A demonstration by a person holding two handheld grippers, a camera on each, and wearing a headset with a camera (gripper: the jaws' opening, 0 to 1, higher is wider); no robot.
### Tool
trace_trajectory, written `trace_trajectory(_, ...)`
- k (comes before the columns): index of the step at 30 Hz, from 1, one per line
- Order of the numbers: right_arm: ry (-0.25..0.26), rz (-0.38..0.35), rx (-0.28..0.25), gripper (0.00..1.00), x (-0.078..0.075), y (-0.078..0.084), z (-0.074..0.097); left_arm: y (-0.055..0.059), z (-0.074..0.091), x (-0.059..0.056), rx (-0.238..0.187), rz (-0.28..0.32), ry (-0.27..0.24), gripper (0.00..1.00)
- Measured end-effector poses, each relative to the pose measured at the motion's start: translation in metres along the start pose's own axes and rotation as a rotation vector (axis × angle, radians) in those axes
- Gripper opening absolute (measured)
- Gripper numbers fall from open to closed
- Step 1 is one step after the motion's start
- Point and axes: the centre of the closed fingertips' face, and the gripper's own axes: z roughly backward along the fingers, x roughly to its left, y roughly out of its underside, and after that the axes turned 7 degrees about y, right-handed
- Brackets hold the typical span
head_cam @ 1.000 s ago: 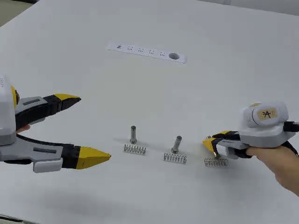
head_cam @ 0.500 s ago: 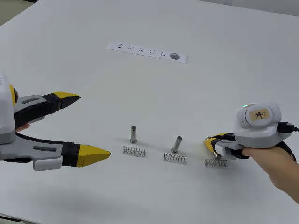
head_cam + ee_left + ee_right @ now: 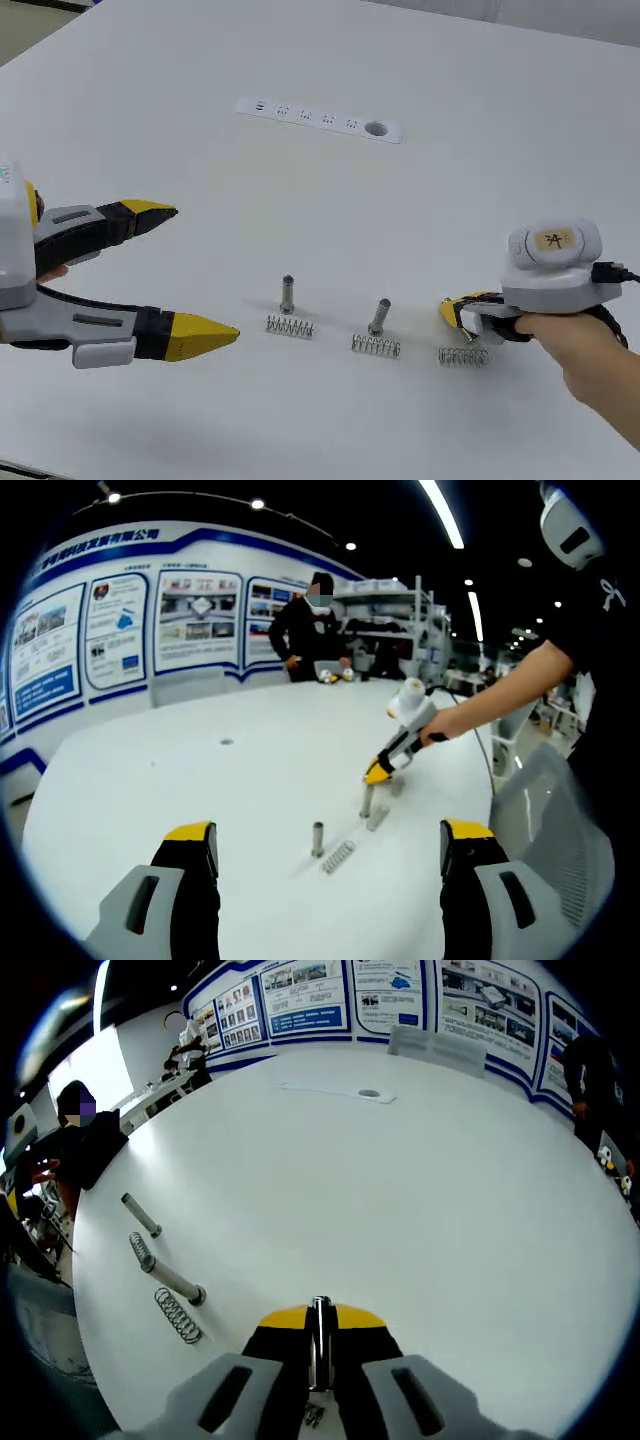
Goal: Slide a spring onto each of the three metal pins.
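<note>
Two metal pins stand upright on the white table, the left pin (image 3: 287, 293) and the middle pin (image 3: 380, 315). A spring lies in front of each: left spring (image 3: 289, 326), middle spring (image 3: 375, 346). My right gripper (image 3: 458, 316) is shut on the third pin (image 3: 319, 1340), held low over the right spring (image 3: 462, 355). My left gripper (image 3: 185, 272) hovers wide open at the left, with nothing between its jaws. The left gripper view has both standing pins (image 3: 318, 838) (image 3: 366, 800) ahead of it, and the right gripper (image 3: 380, 772) behind them.
A white power strip (image 3: 318, 118) lies flat at the far side of the table. A person (image 3: 312, 630) stands beyond the table's far end. The person's hand (image 3: 590, 355) holds the right gripper near the table's right front.
The head camera has shifted slightly. The right gripper has rolled a little while keeping the pin. The left gripper, the standing pins and the springs have not moved.
</note>
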Motion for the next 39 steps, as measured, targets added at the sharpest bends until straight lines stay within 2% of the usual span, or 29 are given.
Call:
trace_trajectory(4,-0.008,0.031,-0.042,0.08,0.003,-0.004,0.007,-0.003,0.002,0.003,-0.002,-0.004,-0.004,0.94)
trace_trajectory(7,0.0,0.026,-0.066,0.08,0.001,-0.006,0.01,-0.005,0.002,0.002,-0.006,-0.005,-0.005,0.94)
trace_trajectory(19,0.027,0.047,-0.152,0.08,-0.004,-0.011,0.027,-0.009,-0.01,-0.009,-0.004,-0.02,0.035,0.94)
trace_trajectory(26,0.034,0.013,-0.184,0.08,-0.007,-0.011,0.033,-0.011,-0.01,-0.012,-0.005,-0.026,0.044,0.93)
trace_trajectory(39,0.028,0.016,-0.241,0.08,-0.005,-0.012,0.042,-0.011,-0.008,-0.014,0.006,-0.032,0.045,0.93)
